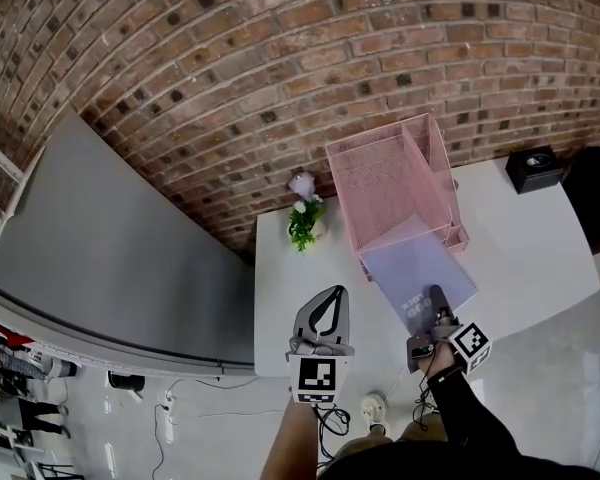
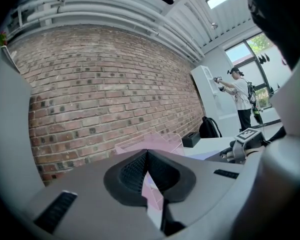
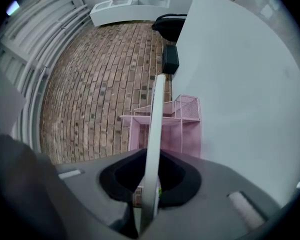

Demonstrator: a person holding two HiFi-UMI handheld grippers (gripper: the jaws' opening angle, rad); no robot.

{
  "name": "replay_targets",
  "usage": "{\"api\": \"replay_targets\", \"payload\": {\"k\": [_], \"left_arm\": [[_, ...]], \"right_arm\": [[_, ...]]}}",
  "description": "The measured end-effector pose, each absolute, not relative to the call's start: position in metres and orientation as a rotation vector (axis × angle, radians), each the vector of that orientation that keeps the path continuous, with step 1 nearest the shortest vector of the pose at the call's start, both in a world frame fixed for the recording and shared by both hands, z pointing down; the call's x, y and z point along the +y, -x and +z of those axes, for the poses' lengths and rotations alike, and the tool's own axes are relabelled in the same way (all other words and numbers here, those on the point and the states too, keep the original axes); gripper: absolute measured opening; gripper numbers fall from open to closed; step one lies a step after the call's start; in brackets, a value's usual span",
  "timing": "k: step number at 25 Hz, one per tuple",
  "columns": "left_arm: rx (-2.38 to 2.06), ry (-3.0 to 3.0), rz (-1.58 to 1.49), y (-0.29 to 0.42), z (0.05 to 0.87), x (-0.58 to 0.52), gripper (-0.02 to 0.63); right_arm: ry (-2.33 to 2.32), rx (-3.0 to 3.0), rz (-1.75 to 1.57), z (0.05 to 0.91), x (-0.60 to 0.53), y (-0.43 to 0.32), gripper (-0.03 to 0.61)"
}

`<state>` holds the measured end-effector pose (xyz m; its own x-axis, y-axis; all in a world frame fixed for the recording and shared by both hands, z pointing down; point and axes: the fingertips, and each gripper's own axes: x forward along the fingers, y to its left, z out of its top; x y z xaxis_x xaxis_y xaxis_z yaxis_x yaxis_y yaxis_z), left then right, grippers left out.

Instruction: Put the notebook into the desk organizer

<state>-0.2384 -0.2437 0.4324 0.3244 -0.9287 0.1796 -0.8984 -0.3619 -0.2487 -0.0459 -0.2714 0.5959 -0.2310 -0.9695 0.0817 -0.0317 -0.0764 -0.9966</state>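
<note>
Right tongs (image 1: 435, 303) are clenching the notebook (image 1: 420, 273) by its near edge, far edge right at the pink desk organizer (image 1: 390, 183) mouth, low over the worktop (image 1: 525, 253). Left tongs (image 1: 325, 308) are idling, pinched together on nothing. I'd be holding it level and sliding it straight in.

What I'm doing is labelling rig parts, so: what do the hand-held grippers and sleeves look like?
The left hand-held gripper and right hand-held gripper are alike: grey bodies, black ribbed pads, a cube of black-and-white square markers. Dark cables hang below the left one. The right arm wears a black sleeve.
</note>
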Motion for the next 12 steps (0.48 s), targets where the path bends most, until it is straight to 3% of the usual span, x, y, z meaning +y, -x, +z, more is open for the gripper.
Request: {"api": "replay_targets", "payload": {"k": [12], "left_arm": [[1.673, 2.491, -0.411, 0.248, 0.429, -0.262, 0.009]], "right_arm": [[0.834, 1.877, -1.592, 0.585, -0.237, 0.128, 0.051]]}}
